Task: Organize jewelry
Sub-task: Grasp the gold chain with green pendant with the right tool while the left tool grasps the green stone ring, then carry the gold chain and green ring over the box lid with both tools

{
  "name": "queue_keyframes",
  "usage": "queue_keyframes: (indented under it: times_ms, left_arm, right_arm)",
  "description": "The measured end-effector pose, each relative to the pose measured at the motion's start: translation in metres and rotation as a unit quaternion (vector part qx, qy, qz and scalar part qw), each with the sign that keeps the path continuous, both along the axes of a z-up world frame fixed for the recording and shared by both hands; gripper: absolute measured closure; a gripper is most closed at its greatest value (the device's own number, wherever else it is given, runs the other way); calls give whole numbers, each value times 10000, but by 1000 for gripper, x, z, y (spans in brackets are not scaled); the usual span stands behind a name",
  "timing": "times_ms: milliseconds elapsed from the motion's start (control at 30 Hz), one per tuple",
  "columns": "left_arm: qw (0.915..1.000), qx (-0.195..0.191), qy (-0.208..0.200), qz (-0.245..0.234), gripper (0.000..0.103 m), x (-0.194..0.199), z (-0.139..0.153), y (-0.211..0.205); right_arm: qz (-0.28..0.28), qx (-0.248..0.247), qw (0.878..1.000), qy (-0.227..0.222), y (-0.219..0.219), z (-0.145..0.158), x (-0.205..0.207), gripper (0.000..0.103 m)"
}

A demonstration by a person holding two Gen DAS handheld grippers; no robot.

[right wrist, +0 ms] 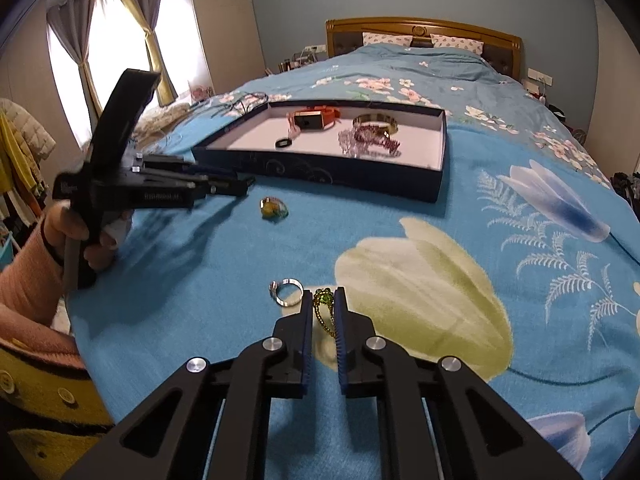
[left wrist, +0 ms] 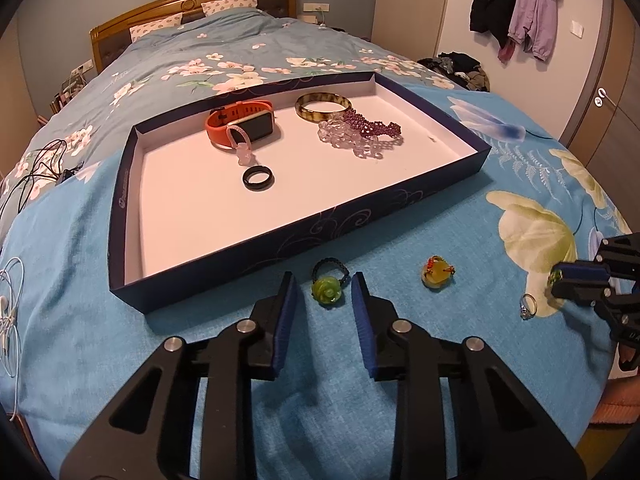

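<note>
Jewelry lies partly in a shallow dark-blue box (left wrist: pixel 224 258) with a white floor and pale swirl patterns on its outer wall, and partly loose on the blue flowered bedspread (left wrist: pixel 460 216). A small pale logo sits on the box's left wall, too small to read; white lettering on the left claw's body in the right wrist view is blurred beyond reading.

Inside the box, an orange-strapped watch (left wrist: pixel 242 124) sits at 11 o'clock, a pale pink charm loop (left wrist: pixel 242 146) leaning on it and a black ring (left wrist: pixel 259 178) just below. At 1 o'clock a mottled amber bangle (left wrist: pixel 323 107) touches purple beads (left wrist: pixel 370 124) and clear beads (left wrist: pixel 352 140).

On the bedspread, just outside the box's near wall, a green rose ring (left wrist: pixel 328 286) with a dark braided band lies between the fingers of the left claw (left wrist: pixel 324 292), which stand partly spread on either side with no pad pressing it. At 3 o'clock from it is a yellow-orange ring (left wrist: pixel 437 273), then a silver ring (left wrist: pixel 527 306).

The right claw (right wrist: pixel 324 300) is closed to a narrow gap, pinching a green beaded ring (right wrist: pixel 325 310) low on the bedspread, the silver ring just beside it at 9 o'clock.
</note>
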State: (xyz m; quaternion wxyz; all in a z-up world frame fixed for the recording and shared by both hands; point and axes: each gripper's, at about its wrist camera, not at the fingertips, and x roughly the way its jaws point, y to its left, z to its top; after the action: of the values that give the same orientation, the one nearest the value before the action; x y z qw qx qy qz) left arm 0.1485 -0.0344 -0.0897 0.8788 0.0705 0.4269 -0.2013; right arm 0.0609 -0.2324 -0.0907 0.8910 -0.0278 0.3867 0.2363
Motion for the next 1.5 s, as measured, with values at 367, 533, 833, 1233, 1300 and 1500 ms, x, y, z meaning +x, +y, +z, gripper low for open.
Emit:
queue_keyframes:
  times_ms: [367,533,833,1233,1300,1500]
  left_arm:
    - [9999,-97,24,31,87,-3,-1,2]
    - [9999,-112,11,25,87,-4,-1,2]
    - [9999,-126,63,10,83,-2,-2,-1]
    - [9997,-228,14,9,87,-4,0,-3]
    - [9997,-255,-27,7,87,-6,2,-3]
    - [9989,-373,-274,5,87,-13,18,1]
  right_arm:
    - [-131,291,9995,-24,-1,4,15,94]
    - [-141,419,9990,-109,1,8,21,94]
    - [-45,485,9987,-122,9,10,28,94]
    - [-18,531,9984,-192,12,16,30,94]
    - [-5,523,9983,-251,11,20,32,94]
    - [35,465,9978,-462,15,30,43,94]
